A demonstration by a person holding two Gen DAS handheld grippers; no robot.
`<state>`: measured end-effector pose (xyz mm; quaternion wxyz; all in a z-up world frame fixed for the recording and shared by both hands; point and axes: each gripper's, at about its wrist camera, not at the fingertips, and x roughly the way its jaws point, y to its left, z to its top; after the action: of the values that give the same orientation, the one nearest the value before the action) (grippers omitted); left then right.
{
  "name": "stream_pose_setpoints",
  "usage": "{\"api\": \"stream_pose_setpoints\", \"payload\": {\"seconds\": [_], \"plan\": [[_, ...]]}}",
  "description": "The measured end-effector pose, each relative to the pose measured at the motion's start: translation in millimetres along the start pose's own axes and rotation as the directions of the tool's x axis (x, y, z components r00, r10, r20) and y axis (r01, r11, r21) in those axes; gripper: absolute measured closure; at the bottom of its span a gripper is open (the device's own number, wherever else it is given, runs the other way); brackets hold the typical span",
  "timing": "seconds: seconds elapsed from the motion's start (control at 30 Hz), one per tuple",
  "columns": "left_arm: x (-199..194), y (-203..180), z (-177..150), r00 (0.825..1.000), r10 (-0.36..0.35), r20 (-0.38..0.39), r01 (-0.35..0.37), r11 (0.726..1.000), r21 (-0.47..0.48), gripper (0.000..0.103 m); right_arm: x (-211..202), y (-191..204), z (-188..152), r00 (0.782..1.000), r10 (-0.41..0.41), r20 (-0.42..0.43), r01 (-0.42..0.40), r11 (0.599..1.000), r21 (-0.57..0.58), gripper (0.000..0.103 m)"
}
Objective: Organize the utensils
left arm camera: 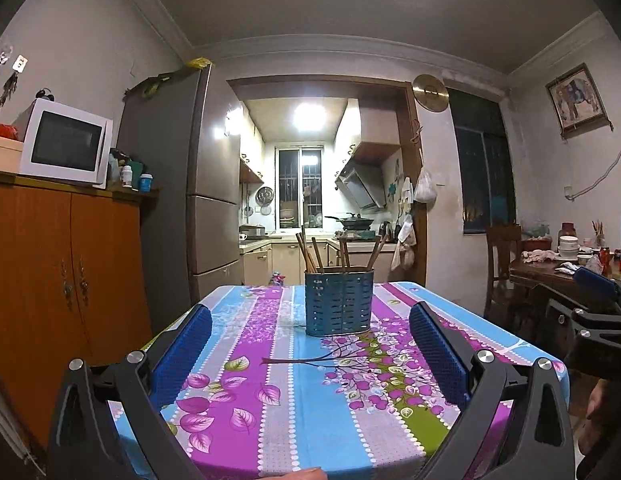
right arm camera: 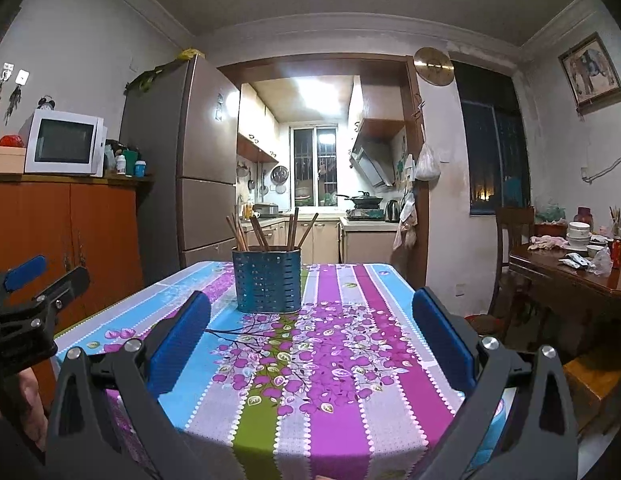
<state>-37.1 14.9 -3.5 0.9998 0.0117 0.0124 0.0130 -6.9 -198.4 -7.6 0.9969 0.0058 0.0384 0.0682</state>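
Chopsticks (left arm camera: 310, 250) stand upright in a blue perforated utensil holder (left arm camera: 337, 303) at 12 o'clock on the floral tablecloth (left arm camera: 270, 400), back from every table edge. Left gripper (left arm camera: 310, 354) and right gripper (right arm camera: 310, 340) hover spread wide and empty, with bare cloth between them and the holder. Kitchen doorway (left arm camera: 310, 160) beyond.

White microwave (left arm camera: 64, 142), grey fridge (left arm camera: 190, 176), elephant picture (left arm camera: 576, 98), floral tablecloth (left arm camera: 246, 344)
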Motion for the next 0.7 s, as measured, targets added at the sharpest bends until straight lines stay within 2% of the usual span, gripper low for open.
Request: {"api": "stream_pose_setpoints", "payload": {"seconds": [0.3, 0.7], "plan": [[4.3, 0.2, -0.4, 1.0, 0.02, -0.018, -0.02, 1.0, 0.001, 0.005, -5.2, -0.7, 4.0, 1.0, 0.0, 0.024, 0.0, 1.0, 0.0, 0.005], [14.0, 5.3, -6.2, 0.999, 0.03, -0.028, -0.031, 0.999, -0.01, 0.005, 2.3, 4.1, 2.3, 1.0, 0.018, 0.001, -0.018, 1.0, -0.001, 0.005]]}}
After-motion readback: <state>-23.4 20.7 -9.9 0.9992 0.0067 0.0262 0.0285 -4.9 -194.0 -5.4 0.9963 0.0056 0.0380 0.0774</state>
